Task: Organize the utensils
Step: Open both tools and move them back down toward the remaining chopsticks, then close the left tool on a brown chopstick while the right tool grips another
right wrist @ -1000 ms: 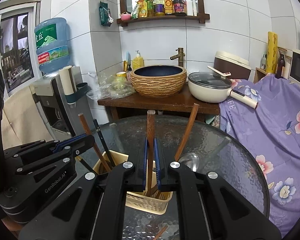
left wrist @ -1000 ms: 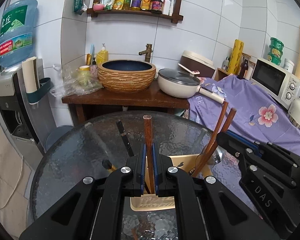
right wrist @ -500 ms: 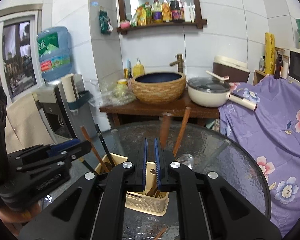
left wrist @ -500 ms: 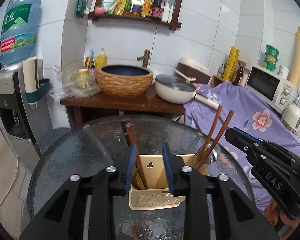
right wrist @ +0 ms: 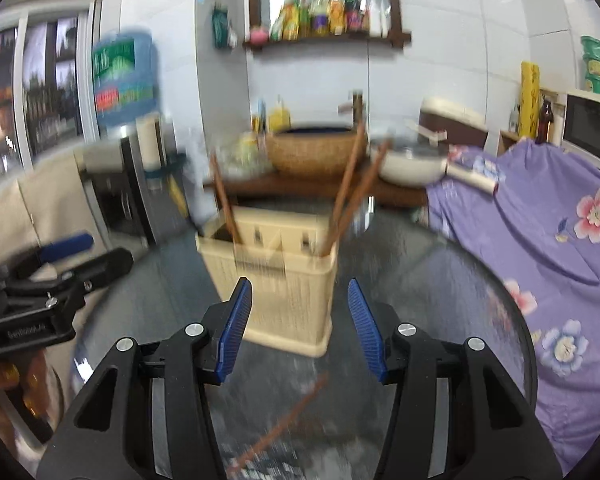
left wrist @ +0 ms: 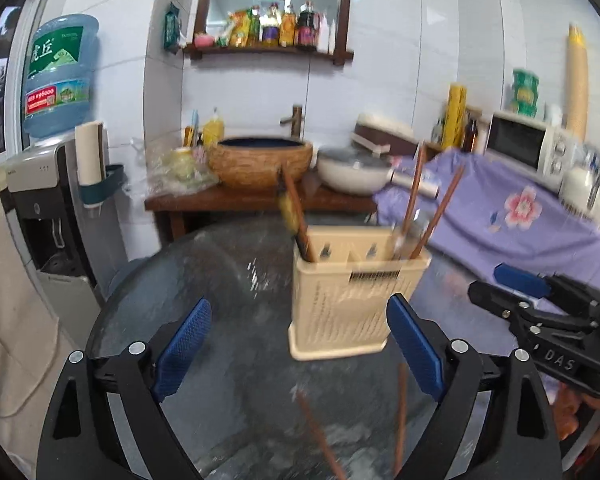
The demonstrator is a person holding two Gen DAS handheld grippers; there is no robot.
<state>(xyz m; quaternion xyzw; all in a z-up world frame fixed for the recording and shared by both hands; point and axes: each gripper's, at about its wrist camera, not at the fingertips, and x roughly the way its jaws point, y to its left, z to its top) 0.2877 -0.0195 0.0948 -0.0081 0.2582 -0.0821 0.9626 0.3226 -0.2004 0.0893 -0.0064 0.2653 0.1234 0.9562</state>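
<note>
Left wrist: left gripper jaws opening wide, empty; beige utensil holder on glass table, chopsticks upright inside. Right wrist: right gripper jaws opening, empty; loose chopstick on table

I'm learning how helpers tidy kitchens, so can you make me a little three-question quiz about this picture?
1. True or false: the beige utensil holder stands on the round glass table.
2. Which is lying loose on the table in front of the holder? A) a fork B) brown chopsticks C) a plate
3. Fill in: nothing sits between the jaws of the left hand-held gripper or the right hand-held gripper, and both are ____.

Key: 1 true; 2 B; 3 opening
</note>
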